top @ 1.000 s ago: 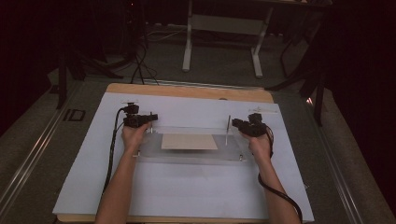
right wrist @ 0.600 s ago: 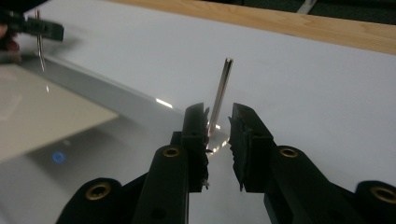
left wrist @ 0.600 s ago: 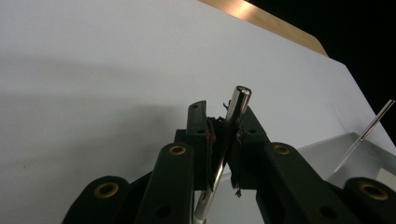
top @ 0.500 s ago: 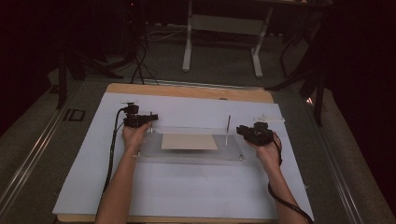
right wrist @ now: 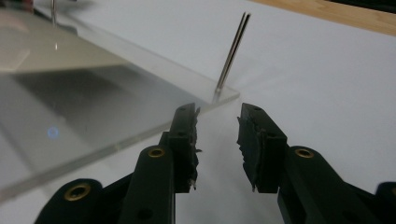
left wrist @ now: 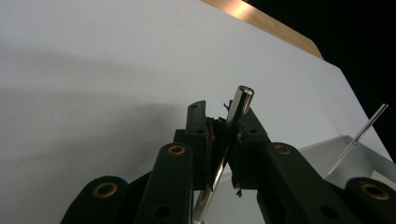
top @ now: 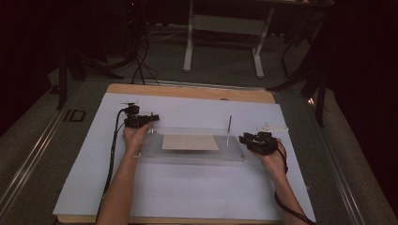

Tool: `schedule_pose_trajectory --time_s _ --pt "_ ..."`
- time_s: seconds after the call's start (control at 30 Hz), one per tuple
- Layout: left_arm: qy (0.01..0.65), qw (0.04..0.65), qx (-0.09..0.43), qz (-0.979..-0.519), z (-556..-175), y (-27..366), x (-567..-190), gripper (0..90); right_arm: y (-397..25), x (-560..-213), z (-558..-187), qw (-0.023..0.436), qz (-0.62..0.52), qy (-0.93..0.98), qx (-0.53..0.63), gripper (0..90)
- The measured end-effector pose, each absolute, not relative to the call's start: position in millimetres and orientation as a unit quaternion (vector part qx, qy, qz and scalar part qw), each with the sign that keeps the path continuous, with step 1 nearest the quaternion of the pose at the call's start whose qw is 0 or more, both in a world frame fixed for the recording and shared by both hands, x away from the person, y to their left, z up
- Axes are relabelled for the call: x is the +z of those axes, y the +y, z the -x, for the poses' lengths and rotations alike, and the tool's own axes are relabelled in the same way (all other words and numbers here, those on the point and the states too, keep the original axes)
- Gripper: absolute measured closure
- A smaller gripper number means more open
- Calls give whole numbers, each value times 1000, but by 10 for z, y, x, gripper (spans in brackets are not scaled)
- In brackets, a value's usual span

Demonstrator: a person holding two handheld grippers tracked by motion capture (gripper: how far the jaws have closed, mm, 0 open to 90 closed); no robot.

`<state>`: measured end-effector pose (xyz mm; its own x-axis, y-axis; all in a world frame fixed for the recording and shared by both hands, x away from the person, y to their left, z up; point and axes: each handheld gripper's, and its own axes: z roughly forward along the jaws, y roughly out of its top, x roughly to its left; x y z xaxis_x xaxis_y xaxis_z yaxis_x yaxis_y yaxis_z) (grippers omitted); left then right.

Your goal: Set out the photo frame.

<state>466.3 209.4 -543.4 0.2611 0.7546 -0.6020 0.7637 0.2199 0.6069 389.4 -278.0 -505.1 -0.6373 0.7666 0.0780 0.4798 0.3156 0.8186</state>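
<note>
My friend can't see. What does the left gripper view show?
Two black claw jaws pinch a shiny metal rod that leans to the right. Behind it lies a white sheet, with a thin pin standing on a clear plate at the right.

Both forearms reach forward, well apart.
The left gripper (top: 149, 118) has its jaws pinched together; the right gripper (top: 244, 138) has them parted.

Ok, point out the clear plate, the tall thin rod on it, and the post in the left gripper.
Clear plate (top: 187, 154): high view, bare near edge.
Rod (right wrist: 231, 55): right gripper view, mid-shaft.
Post (left wrist: 236, 113): left gripper view, upper shaft.
</note>
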Motion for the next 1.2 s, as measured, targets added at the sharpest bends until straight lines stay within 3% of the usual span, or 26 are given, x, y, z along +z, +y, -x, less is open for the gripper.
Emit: schedule_pose_trajectory --time_s 0.23,0.8,1.2 --pt "608 490 -5 -625 -4663 2094 -5437 795 -2774 -5124 -3887 164 -385 804 423 663" --pt "610 495 -11 -619 -4666 2094 -5450 793 -2696 -5162 -3844 162 -325 823 436 512" --pt "619 499 -32 -606 -4691 2108 -5467 786 -2578 -5068 -3773 195 -269 822 463 382"
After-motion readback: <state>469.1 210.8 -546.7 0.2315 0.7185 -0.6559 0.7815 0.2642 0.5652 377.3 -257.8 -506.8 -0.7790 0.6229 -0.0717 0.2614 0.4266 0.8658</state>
